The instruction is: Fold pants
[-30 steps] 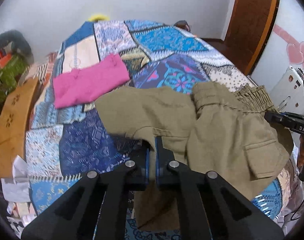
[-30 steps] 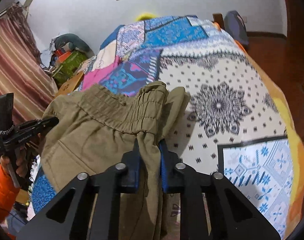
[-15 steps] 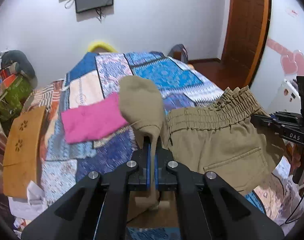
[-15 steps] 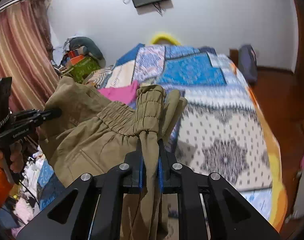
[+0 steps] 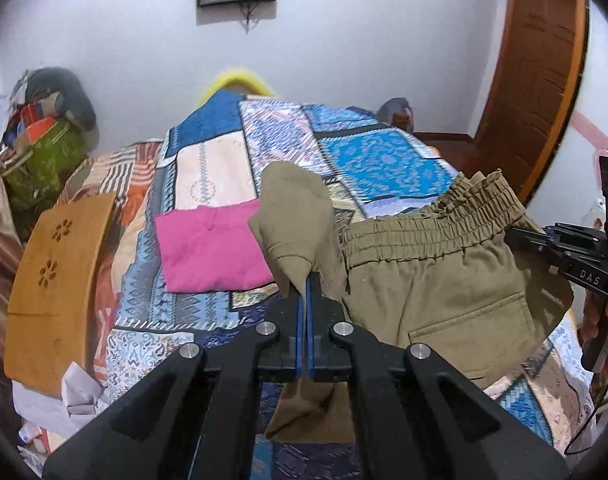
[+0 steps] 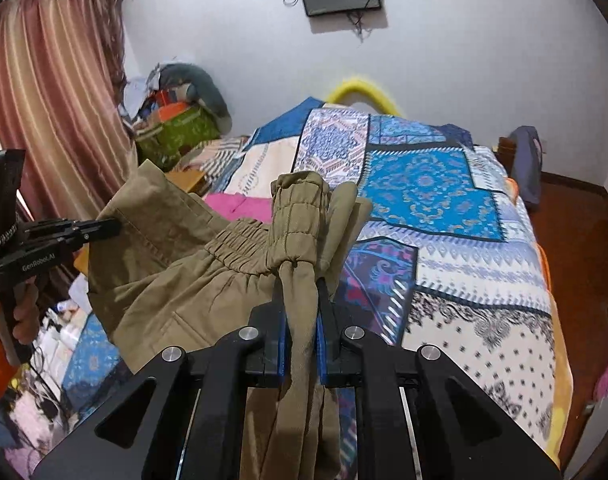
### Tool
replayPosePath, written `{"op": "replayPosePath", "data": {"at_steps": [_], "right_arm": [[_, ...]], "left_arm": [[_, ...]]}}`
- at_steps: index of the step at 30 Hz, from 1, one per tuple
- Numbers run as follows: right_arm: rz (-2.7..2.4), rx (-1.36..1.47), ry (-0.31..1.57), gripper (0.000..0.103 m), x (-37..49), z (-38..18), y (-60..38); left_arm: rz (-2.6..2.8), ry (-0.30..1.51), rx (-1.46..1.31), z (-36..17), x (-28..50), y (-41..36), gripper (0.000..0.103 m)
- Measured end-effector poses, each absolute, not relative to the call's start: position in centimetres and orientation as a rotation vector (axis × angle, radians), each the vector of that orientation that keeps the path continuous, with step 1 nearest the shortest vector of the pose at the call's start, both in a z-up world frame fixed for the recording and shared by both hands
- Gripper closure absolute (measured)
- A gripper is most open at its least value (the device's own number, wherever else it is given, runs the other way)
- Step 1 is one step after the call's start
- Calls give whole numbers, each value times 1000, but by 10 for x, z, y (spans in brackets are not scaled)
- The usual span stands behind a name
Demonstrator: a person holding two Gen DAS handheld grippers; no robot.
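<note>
In the left wrist view, the left tool [image 5: 305,300] is clamped tight on a thin fold of the khaki pants [image 5: 444,280], which are held up ahead of it and to its right, clear of the bed [image 5: 384,160], so the cloth can hang straight. A folded pink garment [image 5: 211,252] lies beyond.

In the right wrist view, the right tool [image 6: 301,320] is closed on the bunched waistband [image 6: 295,220], probably at one side seam, so the garment is stretched between both tools.
</note>
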State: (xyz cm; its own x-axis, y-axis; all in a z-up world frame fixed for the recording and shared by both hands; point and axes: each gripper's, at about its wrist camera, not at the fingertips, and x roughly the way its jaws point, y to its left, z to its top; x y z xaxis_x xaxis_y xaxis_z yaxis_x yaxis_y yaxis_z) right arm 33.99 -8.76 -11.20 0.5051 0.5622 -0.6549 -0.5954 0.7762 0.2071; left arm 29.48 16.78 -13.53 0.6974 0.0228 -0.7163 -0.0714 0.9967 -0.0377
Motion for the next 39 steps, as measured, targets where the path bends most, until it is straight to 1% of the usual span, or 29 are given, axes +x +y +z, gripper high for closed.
{"op": "replayPosePath", "data": {"at_steps": [5, 12, 16, 20, 27, 32, 34, 35, 37, 39], "right_arm": [[722, -65, 772, 93, 355, -117, -63], [755, -93, 734, 93, 385, -112, -15], [747, -91, 692, 93, 402, -111, 12], [748, -98, 686, 93, 422, -118, 47], [734, -176, 718, 93, 450, -155, 90], [670, -183, 878, 93, 485, -199, 89], [676, -100, 931, 91, 494, -203, 77], [677, -84, 951, 89, 497, -203, 74], [662, -137, 967, 81, 493, -203, 75], [643, -221, 975, 73, 487, -203, 78]], "left_arm": [[92, 805, -69, -149, 308, 192, 103], [182, 764, -74, -147, 330, 232, 103], [250, 765, -115, -151, 357, 269, 103], [310, 788, -139, -166, 385, 301, 103], [374, 866, -138, -222, 440, 343, 103], [437, 950, -105, -268, 457, 360, 102], [436, 983, -114, -284, 458, 372, 100], [429, 1006, -128, -293, 457, 378, 99], [413, 1032, -143, -304, 455, 384, 92], [420, 1051, -115, -311, 449, 386, 90]]}}
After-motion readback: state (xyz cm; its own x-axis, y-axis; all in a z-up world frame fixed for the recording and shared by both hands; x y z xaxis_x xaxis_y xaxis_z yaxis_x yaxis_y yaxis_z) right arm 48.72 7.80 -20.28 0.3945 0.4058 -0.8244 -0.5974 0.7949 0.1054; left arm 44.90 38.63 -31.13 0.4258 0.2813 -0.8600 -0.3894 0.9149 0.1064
